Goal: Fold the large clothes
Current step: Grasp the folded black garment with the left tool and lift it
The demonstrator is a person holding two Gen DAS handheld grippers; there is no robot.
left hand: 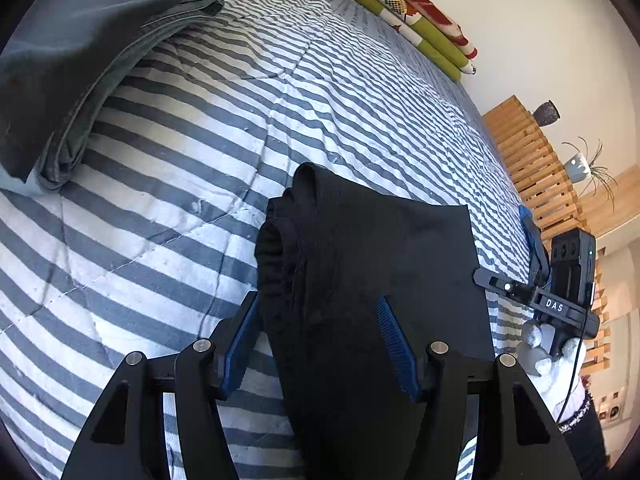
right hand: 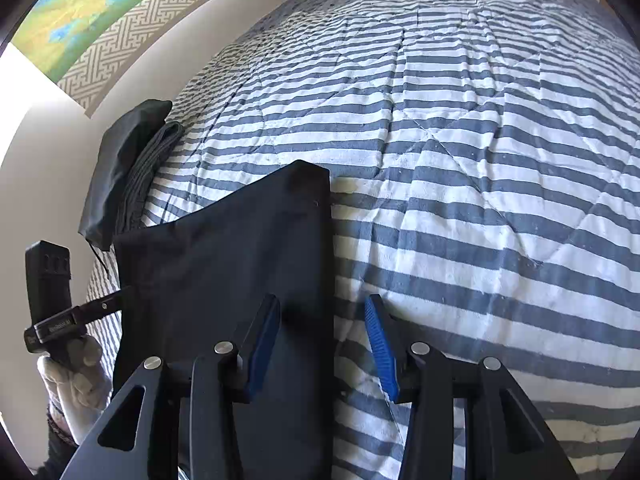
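two folded garments point(left hand: 72, 64) stacked beside black clothing point(left hand: 360, 280) on bedspread point(left hand: 280, 100).

Both grippers are black, with blue ribbed pads point(left hand: 394, 344) on the fingers and round silver screws point(right hand: 420, 347) at the joints. The right gripper point(left hand: 536, 248) carries white "DAS" lettering, a small lit lamp and a thin black cable. Each hand point(right hand: 78, 376) wears a white glove and a dark sleeve.

A bed under a blue-and-white striped quilt point(left hand: 240, 120) fills the sunlit room, with white walls point(left hand: 540, 20), a slatted wooden shelf point(left hand: 532, 160) bearing a vase point(left hand: 547, 113) and potted plant point(left hand: 580, 166), and a green-yellow painting point(right hand: 92, 4).
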